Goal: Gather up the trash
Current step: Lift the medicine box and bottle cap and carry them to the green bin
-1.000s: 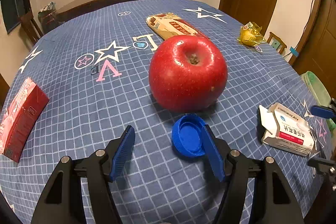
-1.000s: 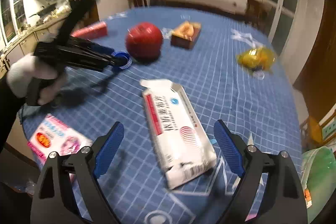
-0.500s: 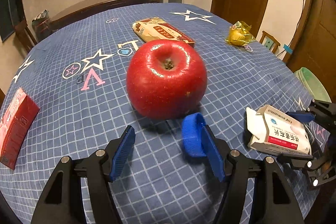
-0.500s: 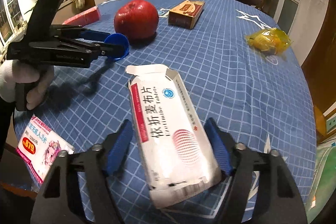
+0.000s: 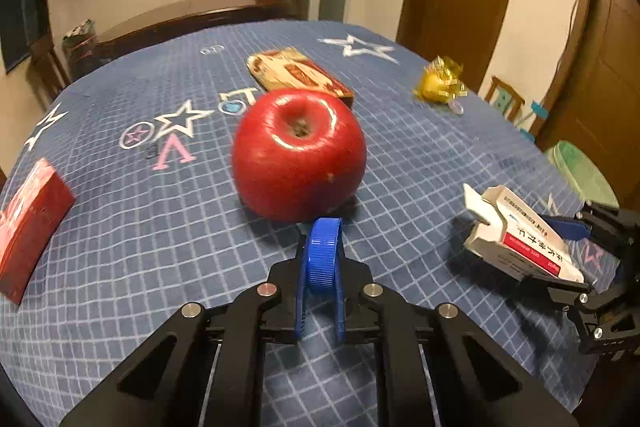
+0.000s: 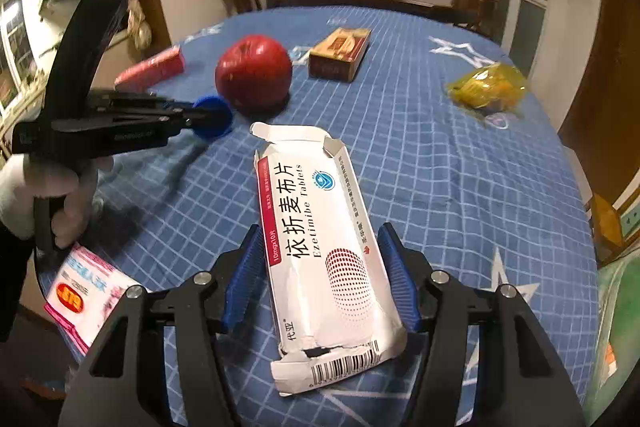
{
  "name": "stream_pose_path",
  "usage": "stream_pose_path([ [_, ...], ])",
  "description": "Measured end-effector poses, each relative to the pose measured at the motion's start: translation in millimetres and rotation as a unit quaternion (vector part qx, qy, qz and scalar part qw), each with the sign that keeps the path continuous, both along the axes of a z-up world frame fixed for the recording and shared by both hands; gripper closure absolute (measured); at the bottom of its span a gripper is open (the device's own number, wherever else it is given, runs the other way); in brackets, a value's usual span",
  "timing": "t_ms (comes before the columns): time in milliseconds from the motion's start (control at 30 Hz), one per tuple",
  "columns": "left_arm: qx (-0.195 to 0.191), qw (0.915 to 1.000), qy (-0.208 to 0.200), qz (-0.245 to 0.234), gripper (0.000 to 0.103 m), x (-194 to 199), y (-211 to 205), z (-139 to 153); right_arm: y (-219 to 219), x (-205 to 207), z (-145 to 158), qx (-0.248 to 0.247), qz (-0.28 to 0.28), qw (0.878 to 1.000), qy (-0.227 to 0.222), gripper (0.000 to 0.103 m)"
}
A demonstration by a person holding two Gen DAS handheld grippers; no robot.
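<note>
Round blue ribbed plastic bottle cap (image 5: 322,254) stands on edge, pinched in left gripper (image 5: 320,283), just before shiny red apple (image 5: 299,154). Opened white cardboard tablet box (image 6: 320,247) clamped by right gripper (image 6: 320,279) above blue checked tablecloth (image 6: 460,179).

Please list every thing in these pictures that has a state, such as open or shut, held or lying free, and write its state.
left gripper: shut on the blue bottle cap.
blue bottle cap: held on edge.
right gripper: shut on the white tablet box.
white tablet box: held, far flap open, crumpled.
red apple: whole, upright, free.
yellow wrapper: crumpled, free.
brown box: lying flat, shut.
</note>
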State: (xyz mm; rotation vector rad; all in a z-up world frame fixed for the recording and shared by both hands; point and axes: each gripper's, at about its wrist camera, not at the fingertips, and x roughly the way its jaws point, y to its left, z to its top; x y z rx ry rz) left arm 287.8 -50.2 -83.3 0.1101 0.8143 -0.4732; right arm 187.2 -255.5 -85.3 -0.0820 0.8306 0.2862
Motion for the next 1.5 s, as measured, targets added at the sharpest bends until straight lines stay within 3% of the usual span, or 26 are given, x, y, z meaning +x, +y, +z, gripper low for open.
stream_pose_path([
  [267,-0.022,0.9976,-0.059,0.028,0.091,-43,0,37,-5,-25,29,0.024,-0.048,0.996,-0.067,0.047],
  [600,-0.055,0.9898,-0.129,0.021,0.091,-103,-39,79,-24,-53,75,0.021,-0.108,0.982,-0.151,0.047],
  [1033,-0.087,0.9837,-0.155,-0.022,0.091,-127,-111,108,-74,-77,101,-0.012,-0.175,0.965,-0.195,0.047],
  [1500,-0.09,0.9814,-0.151,-0.078,0.091,-130,-185,114,-122,-100,112,-0.04,-0.226,0.953,-0.199,0.047],
])
